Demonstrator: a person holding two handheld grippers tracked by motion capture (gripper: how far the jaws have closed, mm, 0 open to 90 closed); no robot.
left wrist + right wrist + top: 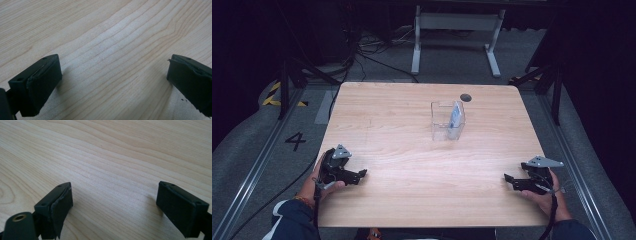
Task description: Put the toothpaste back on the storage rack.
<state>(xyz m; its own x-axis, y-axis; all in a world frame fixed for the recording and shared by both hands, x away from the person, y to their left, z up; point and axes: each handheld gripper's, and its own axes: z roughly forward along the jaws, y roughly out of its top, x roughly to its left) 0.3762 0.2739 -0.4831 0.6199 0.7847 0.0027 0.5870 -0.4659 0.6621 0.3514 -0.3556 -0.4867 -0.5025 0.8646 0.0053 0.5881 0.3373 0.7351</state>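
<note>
A clear plastic box (447, 121) stands upright on the wooden table (412, 150), right of centre toward the back, with a pale blue-white item (455, 117) leaning inside it. My left gripper (360, 174) rests at the table's near left, held by a hand, jaws pointing right. Its own view shows the left gripper (113, 82) open over bare wood. Near the front right edge sits my right gripper (508, 179), jaws pointing left. Seen from its own camera, the right gripper (115, 205) stands open with nothing between the jaws.
A dark round spot (466, 97) marks the table near its back edge. Beyond the table stand white desk legs (416, 45) and cables on the grey floor. Metal rails (257, 165) run along both sides.
</note>
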